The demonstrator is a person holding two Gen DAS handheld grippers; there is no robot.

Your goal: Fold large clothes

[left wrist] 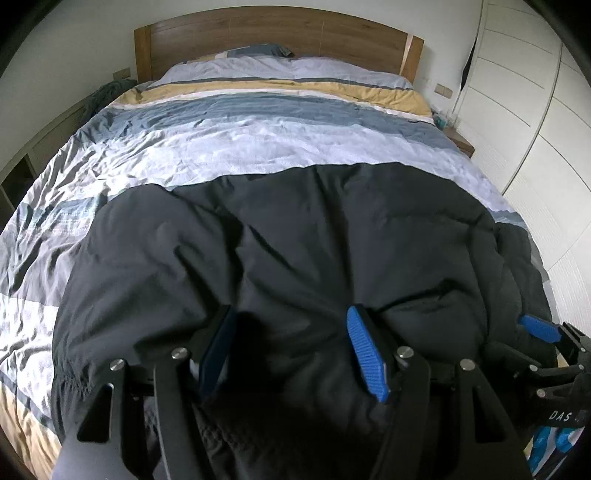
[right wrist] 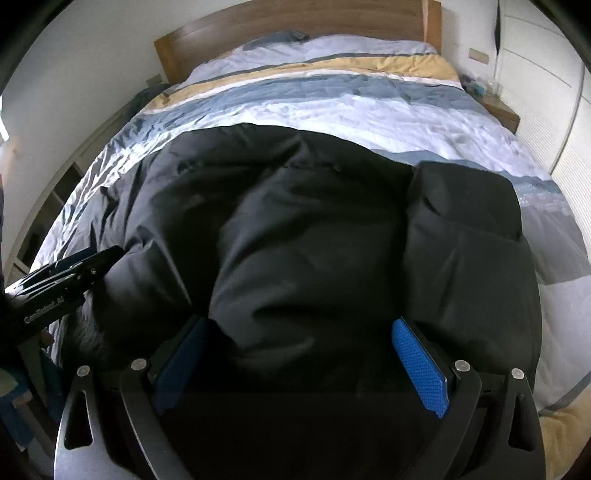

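A large black padded jacket (left wrist: 295, 229) lies spread over the near half of the bed, one part folded over at its right side (right wrist: 465, 221). My left gripper (left wrist: 291, 321) is shut on a thick bunch of its near edge, and creases run out from the blue pads (left wrist: 365, 354). My right gripper (right wrist: 301, 328) holds the same edge further right, with the fabric bulging up between its blue pads (right wrist: 417, 365). Each gripper shows at the side of the other's view: the right gripper (left wrist: 543, 332) and the left gripper (right wrist: 74, 277). The gripped hem is hidden under the bunched fabric.
The bed carries a striped blue, white and yellow duvet (left wrist: 258, 129) and ends in a wooden headboard (left wrist: 280, 33). White wardrobe doors (left wrist: 524, 103) and a small nightstand (left wrist: 460, 140) stand on the right. Low open shelves (left wrist: 26, 162) line the left wall.
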